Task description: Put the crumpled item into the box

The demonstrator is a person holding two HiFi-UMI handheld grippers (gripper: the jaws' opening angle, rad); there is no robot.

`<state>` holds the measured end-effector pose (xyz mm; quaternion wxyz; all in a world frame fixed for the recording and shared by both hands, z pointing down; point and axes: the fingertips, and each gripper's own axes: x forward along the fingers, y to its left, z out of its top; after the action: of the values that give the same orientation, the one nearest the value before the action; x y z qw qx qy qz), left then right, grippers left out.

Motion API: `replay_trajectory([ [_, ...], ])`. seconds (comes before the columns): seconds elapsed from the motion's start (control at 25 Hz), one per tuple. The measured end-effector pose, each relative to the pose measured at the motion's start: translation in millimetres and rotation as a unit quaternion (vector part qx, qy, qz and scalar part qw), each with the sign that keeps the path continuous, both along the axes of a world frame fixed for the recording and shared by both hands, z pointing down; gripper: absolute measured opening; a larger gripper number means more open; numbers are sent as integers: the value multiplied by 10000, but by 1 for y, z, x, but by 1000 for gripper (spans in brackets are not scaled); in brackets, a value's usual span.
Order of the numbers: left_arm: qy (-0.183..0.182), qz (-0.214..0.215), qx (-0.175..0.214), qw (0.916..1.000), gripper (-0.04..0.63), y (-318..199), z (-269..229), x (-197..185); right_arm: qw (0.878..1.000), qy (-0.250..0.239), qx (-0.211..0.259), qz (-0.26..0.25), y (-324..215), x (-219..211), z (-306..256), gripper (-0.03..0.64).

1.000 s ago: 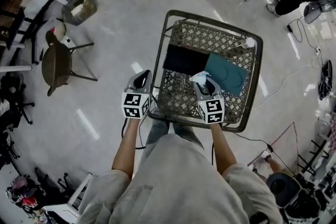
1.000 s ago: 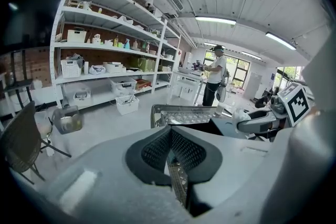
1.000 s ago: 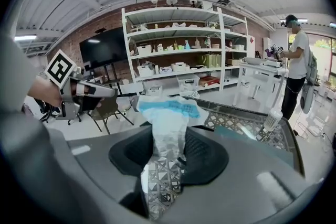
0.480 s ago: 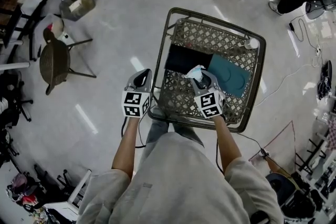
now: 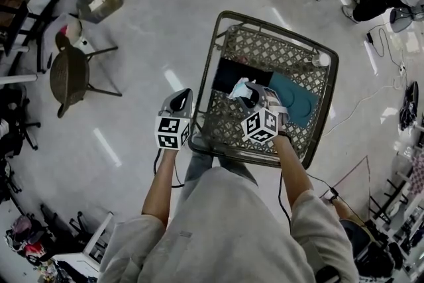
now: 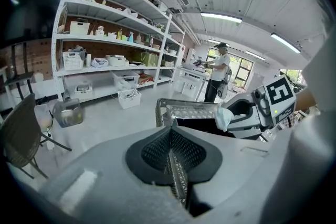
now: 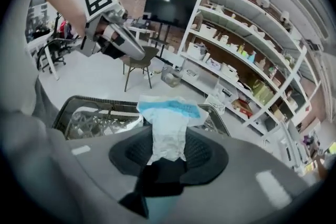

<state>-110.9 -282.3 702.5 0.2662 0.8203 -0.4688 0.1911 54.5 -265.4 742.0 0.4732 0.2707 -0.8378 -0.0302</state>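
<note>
Jaws, right gripper [image 7: 168,150]: closed on the crumpled item [image 7: 169,122], a white and pale-blue wad. They pinch its lower end, and the rest sticks out past the pads.
Jaws, left gripper [image 6: 171,136]: pressed together, nothing between them. It sits just outside the left rim of the lattice-sided box [image 5: 278,50], at the centre of the head view.
Item's place: over the box interior, left of middle, above where a black cloth [image 5: 228,75] meets a teal cloth [image 5: 298,99]. Not yet released.

Step in hand, by my reading: lowering for the drop. Hold your grip firm until the wad is below the rim line, then part the jaws fully. Material this light may cling to a pad, so a small shake could free it. Keep your left gripper clear of the rim so the box does not shift.
</note>
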Motion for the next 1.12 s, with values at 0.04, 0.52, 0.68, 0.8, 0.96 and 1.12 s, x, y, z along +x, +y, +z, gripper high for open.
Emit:
replay_trajectory([
  [0.04, -1, -6, -9, 10000, 3, 0, 0, -1, 9996, 168, 47, -204, -1, -3, 4, 150],
  [0.52, -16, -33, -46, 10000, 3, 4, 5, -5, 9873, 1150, -365, -1029, -20, -8, 64, 150],
  [0.68, 7, -42, -50, 10000, 3, 7, 5, -3, 9851, 1212, -711, -987, -23, -10, 85, 150],
  [0.8, 11, -55, -72, 10000, 3, 9, 7, -2, 9826, 1299, -852, -1016, -27, -11, 98, 150],
  [0.96, -3, -63, -87, 9999, 3, 12, 8, -4, 9770, 1498, -1081, -1069, -28, -8, 116, 150],
  [1.12, -10, -67, -89, 9999, 3, 15, 7, -5, 9755, 1535, -1184, -1044, -27, -8, 123, 153],
])
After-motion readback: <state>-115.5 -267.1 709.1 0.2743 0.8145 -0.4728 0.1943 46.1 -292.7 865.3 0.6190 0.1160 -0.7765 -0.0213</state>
